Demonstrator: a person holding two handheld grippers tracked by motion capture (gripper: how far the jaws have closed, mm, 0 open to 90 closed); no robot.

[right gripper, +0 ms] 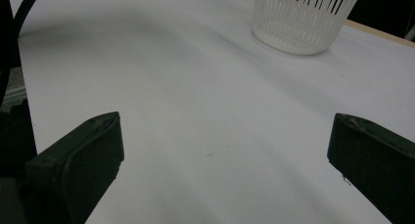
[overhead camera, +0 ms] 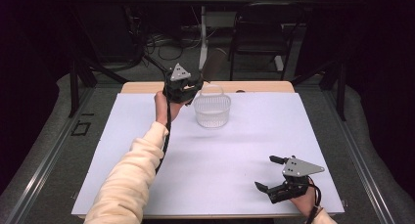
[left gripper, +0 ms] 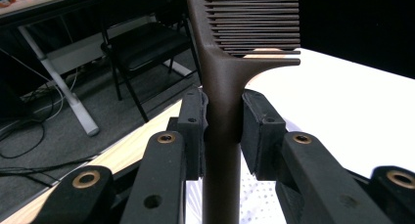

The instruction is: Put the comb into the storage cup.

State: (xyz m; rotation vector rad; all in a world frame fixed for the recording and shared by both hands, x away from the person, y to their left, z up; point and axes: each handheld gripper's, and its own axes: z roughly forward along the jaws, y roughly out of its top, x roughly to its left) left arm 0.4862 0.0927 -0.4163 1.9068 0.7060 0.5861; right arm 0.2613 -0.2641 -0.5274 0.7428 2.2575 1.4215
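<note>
A dark brown comb (overhead camera: 213, 63) (left gripper: 222, 82) stands upright at the far side of the table, with my left gripper (overhead camera: 192, 86) (left gripper: 222, 123) shut on its handle; the teeth point away to the right in the left gripper view. It hangs just left of and above a white slotted basket (overhead camera: 212, 110) (right gripper: 303, 18) with a handle, whose mesh (left gripper: 257, 199) shows under the jaws. My right gripper (overhead camera: 265, 172) (right gripper: 225, 150) rests near the front right of the table, open, with nothing between its jaws.
A white sheet (overhead camera: 220, 160) covers the table; a wooden edge (overhead camera: 147, 87) shows at the far side. Beyond it stand a black folding chair (overhead camera: 259, 33) (left gripper: 142, 43), a white table leg (overhead camera: 202, 33) and cables on the floor.
</note>
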